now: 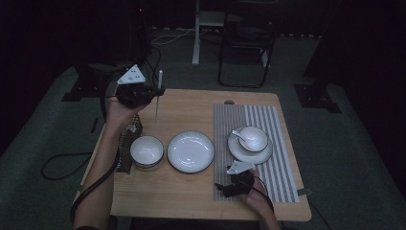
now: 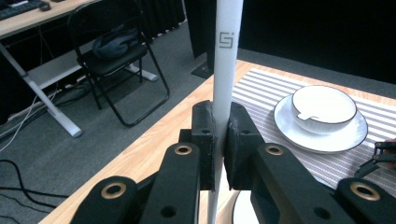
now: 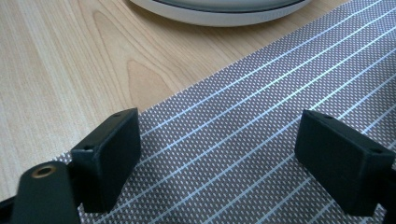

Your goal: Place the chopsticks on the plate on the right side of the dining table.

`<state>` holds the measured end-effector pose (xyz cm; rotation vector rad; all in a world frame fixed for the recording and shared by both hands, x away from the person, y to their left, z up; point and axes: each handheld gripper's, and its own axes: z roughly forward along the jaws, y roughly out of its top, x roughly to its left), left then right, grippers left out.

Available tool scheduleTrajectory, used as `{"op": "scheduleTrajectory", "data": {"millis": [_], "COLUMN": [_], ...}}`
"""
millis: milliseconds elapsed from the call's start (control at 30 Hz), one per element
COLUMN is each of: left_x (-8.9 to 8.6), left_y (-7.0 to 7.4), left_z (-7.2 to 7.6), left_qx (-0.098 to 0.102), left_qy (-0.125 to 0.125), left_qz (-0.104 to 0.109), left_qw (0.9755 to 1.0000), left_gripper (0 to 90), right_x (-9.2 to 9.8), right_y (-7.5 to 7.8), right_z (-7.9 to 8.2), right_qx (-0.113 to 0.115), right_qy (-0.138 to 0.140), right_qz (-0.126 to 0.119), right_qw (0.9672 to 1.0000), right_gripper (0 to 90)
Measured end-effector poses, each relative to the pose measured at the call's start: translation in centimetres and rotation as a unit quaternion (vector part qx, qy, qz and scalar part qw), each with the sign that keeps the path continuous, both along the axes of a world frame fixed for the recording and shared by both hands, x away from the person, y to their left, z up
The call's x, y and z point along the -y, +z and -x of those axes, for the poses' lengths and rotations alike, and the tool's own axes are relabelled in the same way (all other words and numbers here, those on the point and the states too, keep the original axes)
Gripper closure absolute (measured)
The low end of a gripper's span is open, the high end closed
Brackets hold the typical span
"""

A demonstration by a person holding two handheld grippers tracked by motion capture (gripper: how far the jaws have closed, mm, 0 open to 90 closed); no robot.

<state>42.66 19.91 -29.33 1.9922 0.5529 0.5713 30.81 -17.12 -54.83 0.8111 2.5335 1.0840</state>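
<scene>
The wooden table (image 1: 191, 191) carries a striped placemat (image 1: 280, 177) along its right side, running from the far edge toward the near one. Directly on the wood, a white plate (image 1: 190, 151) sits mid-table, and a white bowl (image 1: 146, 150) stands just beside it toward the left edge. A dark rack (image 1: 128, 143) lies at the left edge, against that bowl.

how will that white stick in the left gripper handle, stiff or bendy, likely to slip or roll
The white stick stays straight while clamped upright in the left gripper, so it is probably stiff. Its smooth surface may slip in the pads. It looks slim and round, so it would likely roll if laid flat.
</scene>
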Motion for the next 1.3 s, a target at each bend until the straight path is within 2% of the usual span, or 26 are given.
{"op": "scheduleTrajectory", "data": {"millis": [167,933,1300], "left_x": [0.8,3.1,4.3], "left_y": [0.0,-0.3,-0.6], "left_z": [0.1,0.4,0.6], "left_qx": [-0.004,-0.01,-0.013], "left_qy": [-0.005,-0.031,-0.047], "left_qz": [-0.002,0.003,0.012], "left_qw": [1.0,0.9995,0.9987], "left_gripper": [84.4,84.3,84.3], "right_x": [0.0,0.0,0.0], "right_y": [0.0,0.0,0.0], "right_z": [-0.2,-0.2,-0.2], "right_qx": [-0.009,-0.01,-0.012], "right_qy": [0.0,-0.002,-0.003], "right_qz": [-0.004,-0.003,-0.003], "right_qw": [0.9999,0.9999,0.9999], "right_gripper": [14.9,13.9,13.8]}}
